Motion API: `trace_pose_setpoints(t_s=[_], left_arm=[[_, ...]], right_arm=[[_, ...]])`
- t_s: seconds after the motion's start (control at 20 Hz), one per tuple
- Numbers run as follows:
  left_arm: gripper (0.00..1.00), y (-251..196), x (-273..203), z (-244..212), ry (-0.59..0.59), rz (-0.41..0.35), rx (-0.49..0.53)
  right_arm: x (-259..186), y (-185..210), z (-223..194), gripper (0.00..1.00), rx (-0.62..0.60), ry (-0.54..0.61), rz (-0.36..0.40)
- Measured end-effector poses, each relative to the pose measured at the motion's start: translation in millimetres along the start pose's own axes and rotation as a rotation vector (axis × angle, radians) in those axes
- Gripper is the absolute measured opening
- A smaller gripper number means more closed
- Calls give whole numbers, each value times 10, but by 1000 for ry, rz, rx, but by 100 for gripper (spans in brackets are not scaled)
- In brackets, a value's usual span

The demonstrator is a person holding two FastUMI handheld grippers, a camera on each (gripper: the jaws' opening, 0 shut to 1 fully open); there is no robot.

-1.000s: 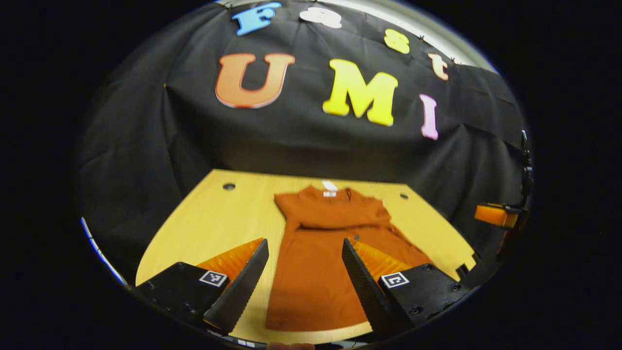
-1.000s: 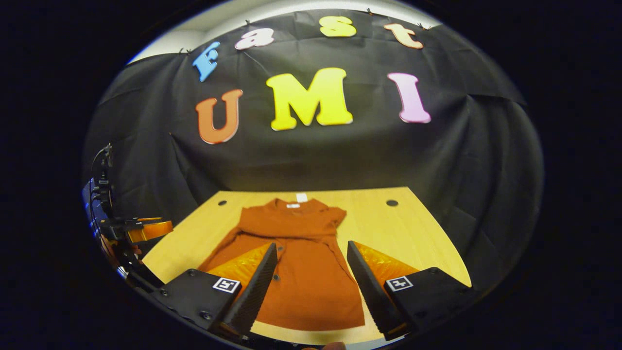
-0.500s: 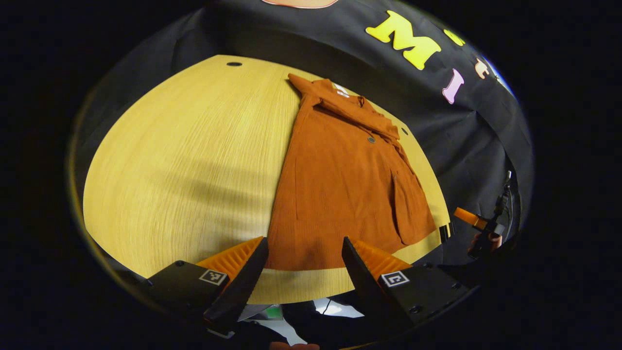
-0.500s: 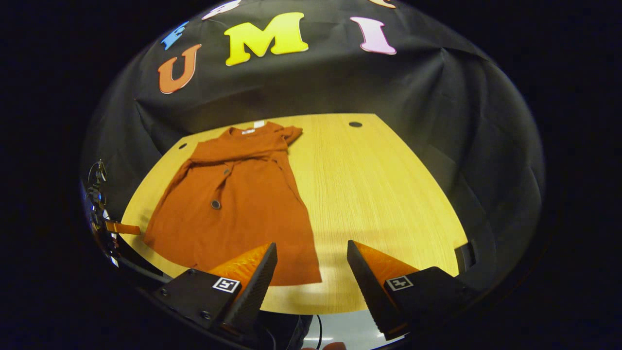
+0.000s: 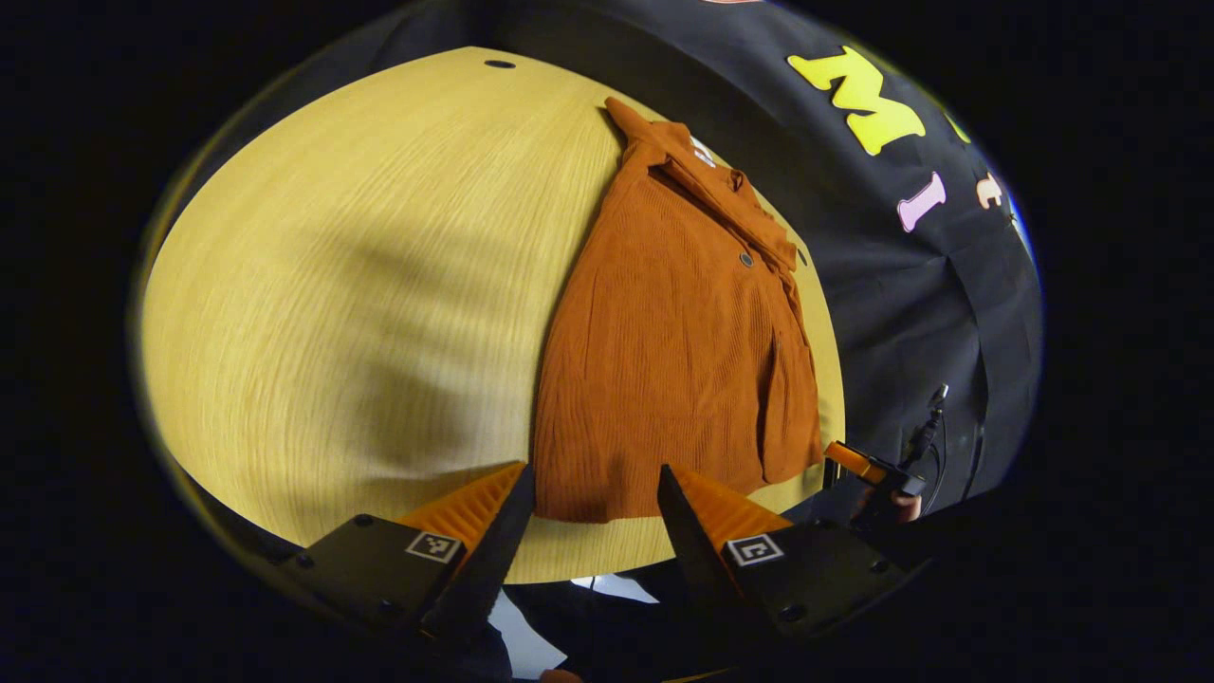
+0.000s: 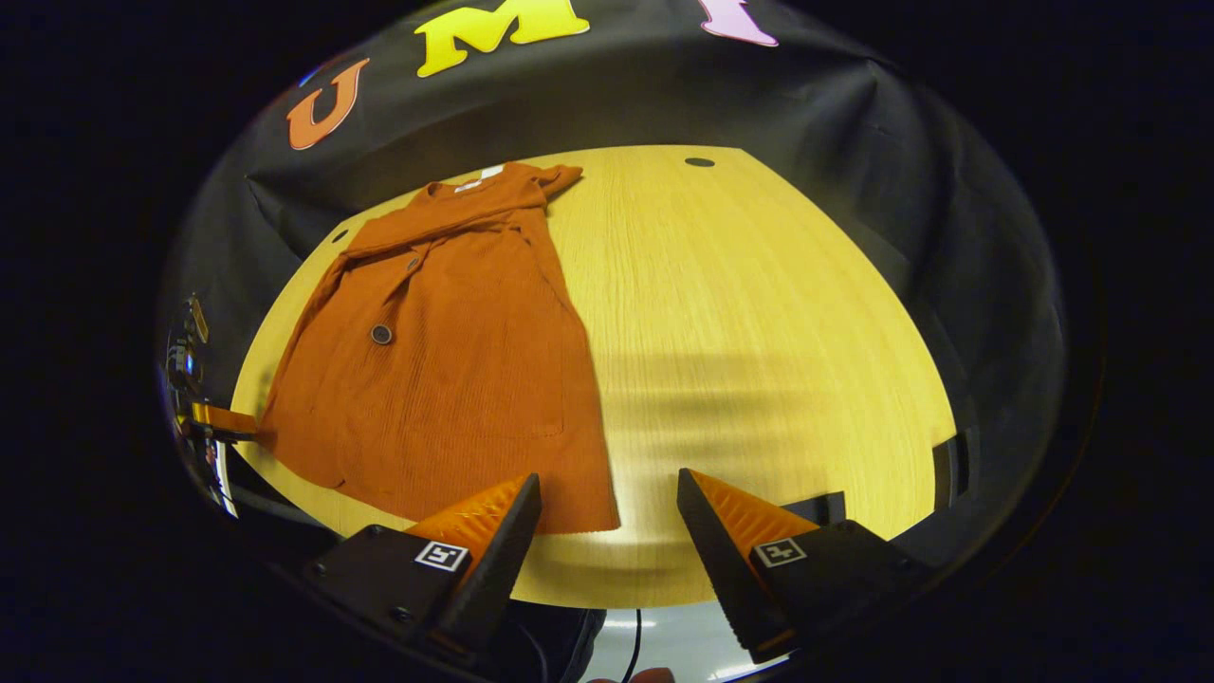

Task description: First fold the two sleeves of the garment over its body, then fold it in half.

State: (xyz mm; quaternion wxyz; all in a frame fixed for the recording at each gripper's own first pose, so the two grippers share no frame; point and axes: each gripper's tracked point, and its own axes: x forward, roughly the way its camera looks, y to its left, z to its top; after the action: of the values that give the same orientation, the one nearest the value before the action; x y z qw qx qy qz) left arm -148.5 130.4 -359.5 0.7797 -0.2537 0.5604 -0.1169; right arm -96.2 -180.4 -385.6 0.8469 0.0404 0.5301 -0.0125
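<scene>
Left gripper view: table (image 5: 332, 285) takes the left and centre of frame, garment (image 5: 673, 351) lies flat right of centre, collar at the top, hem at the bottom. Since a second ago I've tipped the left gripper (image 5: 596, 512) down from the wall to the near hem; its jaws are wide, holding nothing, straddling the hem's left corner. Right gripper view: garment (image 6: 446, 351) sits left of centre, sleeves already across the body. The right gripper (image 6: 609, 517) has dropped likewise and stands wide and empty at the hem's right corner. I read this as lining up the half fold; next comes pinching both hem corners.
</scene>
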Motion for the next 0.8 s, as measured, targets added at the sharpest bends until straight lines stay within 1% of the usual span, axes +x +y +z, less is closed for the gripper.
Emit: trace_pose_setpoints(t_s=[0.05, 0.1, 0.15, 0.2, 0.25, 0.3, 0.35, 0.4, 0.45, 0.5, 0.65, 0.7, 0.75, 0.8], left_arm=[[83, -2, 45, -17, 22, 10, -6], [70, -31, 89, -43, 41, 12, -10], [64, -41, 93, -77, 56, 25, -2], [51, -43, 107, -87, 64, 38, 9], [43, -57, 122, -115, 69, 44, 16], [30, -63, 125, -127, 73, 57, 18], [25, -72, 129, -130, 71, 71, 16], [18, -86, 123, -134, 69, 80, 17], [16, -96, 143, -156, 68, 86, 22], [13, -97, 148, -167, 70, 90, 27], [8, -46, 111, -175, 62, 106, 27], [6, -43, 106, -169, 56, 106, 22], [5, -43, 89, -179, 48, 110, 13], [4, -38, 62, -180, 39, 111, 3]], right_arm=[[62, 14, -12, 93, -11, 20, -1], [104, 34, -42, 90, -12, 40, -5], [108, 37, -41, 93, -31, 68, -25], [132, 90, -50, 94, -43, 69, -20], [128, 122, -56, 94, -62, 74, -31], [156, 125, -74, 93, -100, 88, -48], [153, 197, -51, 83, -109, 82, -37], [158, 214, -58, 77, -110, 89, -40], [160, 211, -46, 57, -101, 90, -44], [158, 236, -37, 57, -84, 92, -29], [181, 252, -27, 15, -20, 93, 2], [169, 257, -23, 15, 6, 91, 16], [191, 276, -32, 1, 40, 92, 25], [128, 283, -41, 1, 65, 96, 40]])
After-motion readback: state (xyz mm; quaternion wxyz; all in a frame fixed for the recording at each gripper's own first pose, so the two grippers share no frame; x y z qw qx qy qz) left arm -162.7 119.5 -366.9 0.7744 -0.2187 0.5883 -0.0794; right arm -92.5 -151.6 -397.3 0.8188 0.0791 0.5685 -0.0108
